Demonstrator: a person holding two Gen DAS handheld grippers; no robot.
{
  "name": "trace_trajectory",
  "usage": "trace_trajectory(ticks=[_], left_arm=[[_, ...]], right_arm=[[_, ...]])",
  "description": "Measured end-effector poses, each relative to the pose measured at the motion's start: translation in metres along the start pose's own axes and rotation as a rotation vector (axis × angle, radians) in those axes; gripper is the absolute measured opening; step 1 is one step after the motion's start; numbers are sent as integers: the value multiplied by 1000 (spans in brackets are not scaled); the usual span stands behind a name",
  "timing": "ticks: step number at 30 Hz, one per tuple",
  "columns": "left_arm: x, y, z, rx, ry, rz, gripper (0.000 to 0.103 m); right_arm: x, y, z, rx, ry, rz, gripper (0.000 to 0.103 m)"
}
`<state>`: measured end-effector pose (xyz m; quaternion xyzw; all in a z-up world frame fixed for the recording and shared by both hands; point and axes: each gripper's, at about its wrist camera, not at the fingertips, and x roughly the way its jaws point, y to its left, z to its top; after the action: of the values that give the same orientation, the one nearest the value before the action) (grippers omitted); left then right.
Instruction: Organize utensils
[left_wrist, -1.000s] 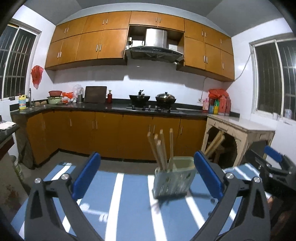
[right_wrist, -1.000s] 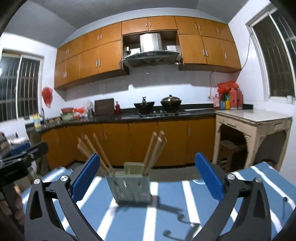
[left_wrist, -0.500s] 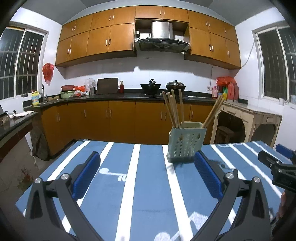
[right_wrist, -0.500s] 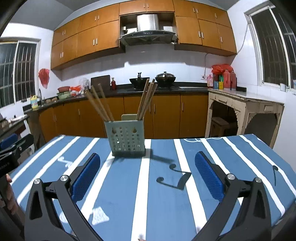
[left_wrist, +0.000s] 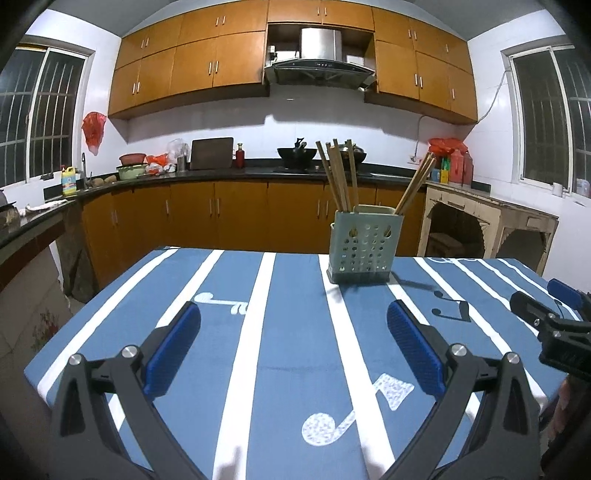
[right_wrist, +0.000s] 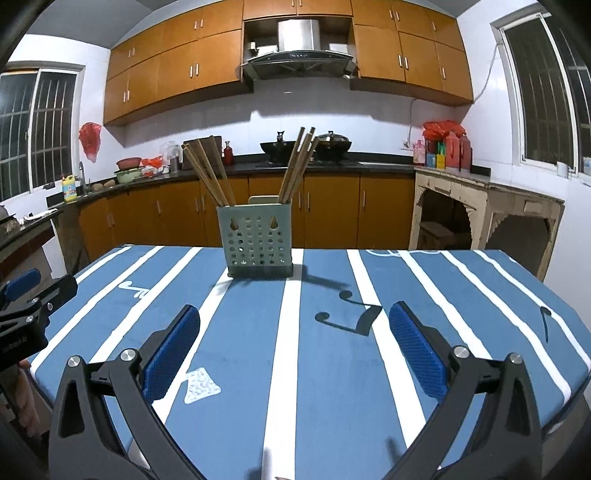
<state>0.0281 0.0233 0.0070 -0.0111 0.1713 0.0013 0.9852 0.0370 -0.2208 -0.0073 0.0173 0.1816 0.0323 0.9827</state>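
A pale green perforated utensil holder (left_wrist: 364, 243) (right_wrist: 256, 238) stands upright near the far edge of the table. Several wooden chopsticks (left_wrist: 338, 175) (right_wrist: 299, 164) lean out of it in two bunches. My left gripper (left_wrist: 293, 332) hovers open over the near part of the table, well short of the holder, with nothing between its blue pads (left_wrist: 171, 347). My right gripper (right_wrist: 295, 332) is open too and holds nothing. Each gripper shows at the edge of the other's view: the right one (left_wrist: 554, 325), the left one (right_wrist: 26, 295).
The table wears a blue cloth with white stripes and music notes (left_wrist: 258, 332) (right_wrist: 332, 350). Behind it run orange kitchen cabinets and a dark counter (left_wrist: 221, 171) with woks, bottles and bowls. A pale side table (right_wrist: 487, 206) stands at the right.
Both grippers have drawn back and tilted down, so the holder looks farther away and more of the tablecloth shows. Both stay open and hold nothing.
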Motion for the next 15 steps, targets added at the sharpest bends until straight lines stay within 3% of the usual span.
trace_trajectory(ticks=[15], left_arm=[[-2,-1,-15,9,1,4,99]], right_arm=[[-2,-3,-18,10,21,-8,101]])
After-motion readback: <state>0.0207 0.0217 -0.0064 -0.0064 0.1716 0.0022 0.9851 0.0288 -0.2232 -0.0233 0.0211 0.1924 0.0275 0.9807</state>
